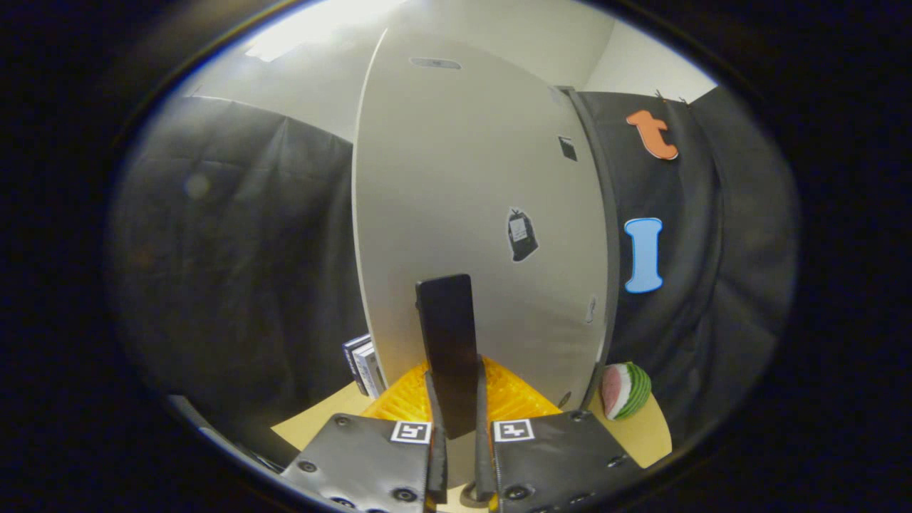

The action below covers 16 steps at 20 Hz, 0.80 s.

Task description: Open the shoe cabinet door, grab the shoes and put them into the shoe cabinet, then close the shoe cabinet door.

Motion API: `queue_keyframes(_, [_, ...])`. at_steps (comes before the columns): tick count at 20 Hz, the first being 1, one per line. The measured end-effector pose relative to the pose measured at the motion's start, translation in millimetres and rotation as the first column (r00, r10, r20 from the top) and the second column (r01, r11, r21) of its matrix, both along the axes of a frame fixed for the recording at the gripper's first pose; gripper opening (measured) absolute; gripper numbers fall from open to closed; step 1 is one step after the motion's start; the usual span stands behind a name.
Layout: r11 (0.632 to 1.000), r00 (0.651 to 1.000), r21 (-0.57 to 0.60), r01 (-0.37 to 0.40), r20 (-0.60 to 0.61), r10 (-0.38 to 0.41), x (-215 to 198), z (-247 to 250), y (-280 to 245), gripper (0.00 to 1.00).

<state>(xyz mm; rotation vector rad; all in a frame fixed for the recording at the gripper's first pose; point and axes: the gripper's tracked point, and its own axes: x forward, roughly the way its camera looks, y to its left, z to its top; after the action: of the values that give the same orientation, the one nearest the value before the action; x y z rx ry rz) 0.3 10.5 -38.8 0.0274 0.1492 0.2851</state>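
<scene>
A: What are the tongs [459, 456] at?
B: Clenched on the black door handle [447, 349], both fingers pressing it.
A: And the cabinet?
B: Its pale door [463, 199] rises straight ahead (a toy watermelon slice [625, 390] sits beside it).

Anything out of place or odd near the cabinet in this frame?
A watermelon slice sits on the table right of the shoe cabinet door, unrelated to shoes. Otherwise nothing stands out: the gripper is shut on the door's dark handle.
</scene>
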Motion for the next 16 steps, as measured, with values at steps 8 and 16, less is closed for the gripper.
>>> queue_keyframes(8, [0.996, 0.996, -0.008, 0.086, 0.016, -0.086, -3.1, 2.6, -22.5, 0.17])
queue_keyframes(16, [0.982, 0.983, -0.025, 0.185, 0.021, -0.184, -17.2, 7.0, -65.4, 0.15])
